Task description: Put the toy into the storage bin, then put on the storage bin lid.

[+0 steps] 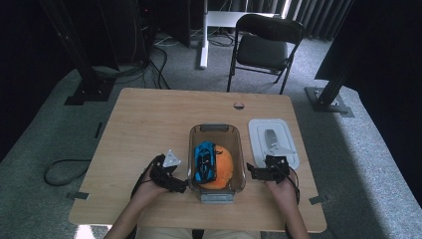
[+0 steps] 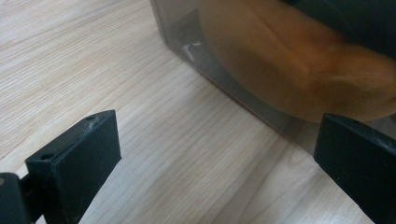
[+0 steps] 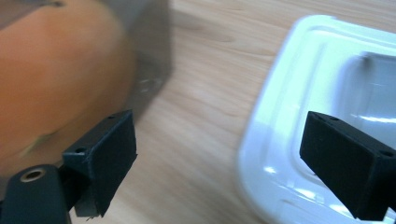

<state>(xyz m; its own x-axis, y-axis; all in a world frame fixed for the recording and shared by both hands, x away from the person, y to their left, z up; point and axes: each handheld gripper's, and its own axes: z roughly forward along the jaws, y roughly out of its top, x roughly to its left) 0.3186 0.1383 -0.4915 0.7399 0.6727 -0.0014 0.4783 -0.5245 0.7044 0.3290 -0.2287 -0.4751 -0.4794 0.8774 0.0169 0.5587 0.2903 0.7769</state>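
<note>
A clear plastic bin [image 1: 238, 149] stands near the table's front middle, holding an orange ball [image 1: 225, 167] and a blue toy car [image 1: 205, 160] on top of it. My left gripper [image 1: 180, 186] sits open just left of the bin; in the left gripper view its jaws stand wide apart over bare wood, with the bin's wall [image 2: 219, 81] and the orange ball [image 2: 299, 60] behind it. My right gripper [image 1: 252, 170] is open between the bin and a white lid [image 1: 272, 139]. In the right gripper view the ball [image 3: 56, 79] is at left and the lid [image 3: 299, 116] at right.
The wooden table [image 1: 149, 129] has bare room at the left and back. A small round grommet [image 1: 239, 105] sits near its far edge. A black folding chair [image 1: 263, 47] stands beyond the table, with dark frame posts [image 1: 84, 74] on the floor either side.
</note>
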